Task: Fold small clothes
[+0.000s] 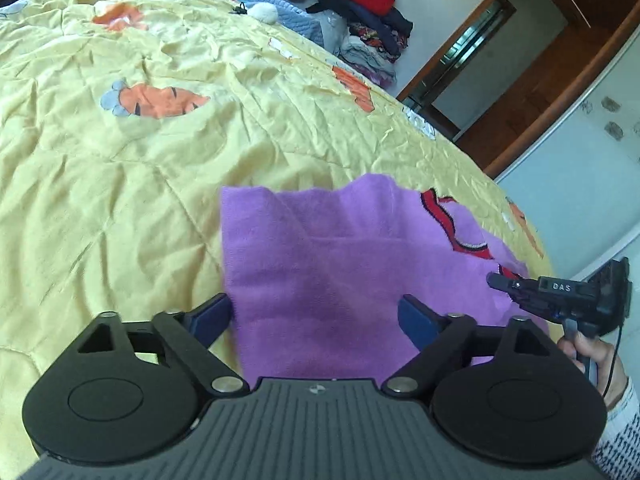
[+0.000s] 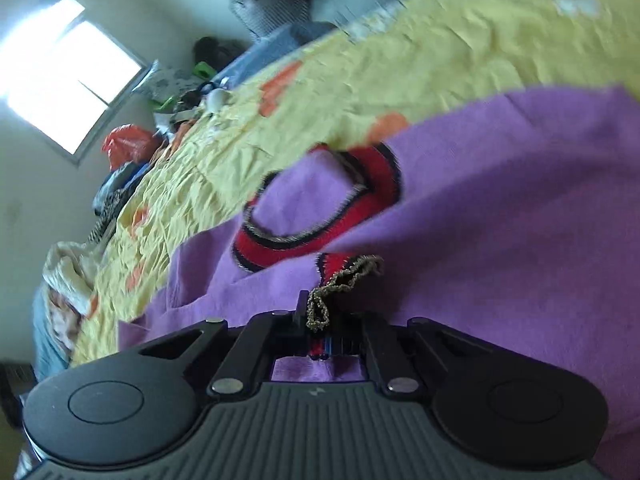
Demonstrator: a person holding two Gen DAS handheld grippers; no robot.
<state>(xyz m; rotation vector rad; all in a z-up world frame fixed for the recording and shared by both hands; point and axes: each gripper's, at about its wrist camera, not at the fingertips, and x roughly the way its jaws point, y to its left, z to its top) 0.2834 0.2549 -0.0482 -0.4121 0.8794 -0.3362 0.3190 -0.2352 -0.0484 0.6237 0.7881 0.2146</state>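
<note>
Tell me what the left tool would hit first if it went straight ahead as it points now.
The left tool is open, with the purple garment lying between and just beyond its fingers. Going straight on, it would most likely meet that garment first, then the yellow quilt past it; depth is hard to judge.

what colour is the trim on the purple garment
Red with black edging, plus a gold-looking fringe, on the purple garment; clearest in the right wrist view.
</note>
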